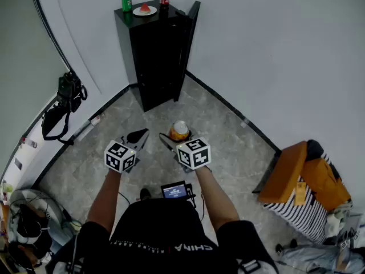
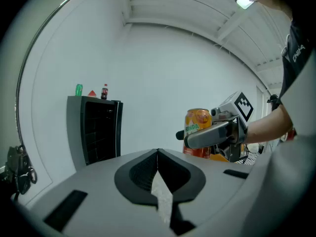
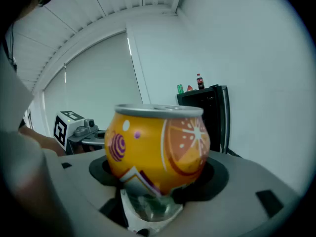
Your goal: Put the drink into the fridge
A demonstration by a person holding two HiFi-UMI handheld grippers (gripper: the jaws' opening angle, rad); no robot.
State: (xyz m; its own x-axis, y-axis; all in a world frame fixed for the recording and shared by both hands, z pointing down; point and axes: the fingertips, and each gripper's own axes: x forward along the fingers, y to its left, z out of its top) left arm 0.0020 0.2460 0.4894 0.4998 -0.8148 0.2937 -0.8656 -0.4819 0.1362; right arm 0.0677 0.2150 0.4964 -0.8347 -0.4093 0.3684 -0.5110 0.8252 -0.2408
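A: Drink?
B: Orange printed soda can (image 3: 158, 147), upright for shelving, pinched in right gripper (image 1: 174, 136) fingers. Left gripper (image 2: 158, 154) fingers pressed together, spare.
A: Fridge?
B: Tall black fridge (image 1: 157, 56) well ahead, door looks ajar.

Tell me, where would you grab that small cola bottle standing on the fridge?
Probably round its straight body, below the cap, coming level from the near side. The bottle stands upright on the fridge with a plate close beside it.

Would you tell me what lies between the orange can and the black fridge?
Nothing: the head view shows only bare grey floor between the orange can, held in the right gripper, and the black fridge.
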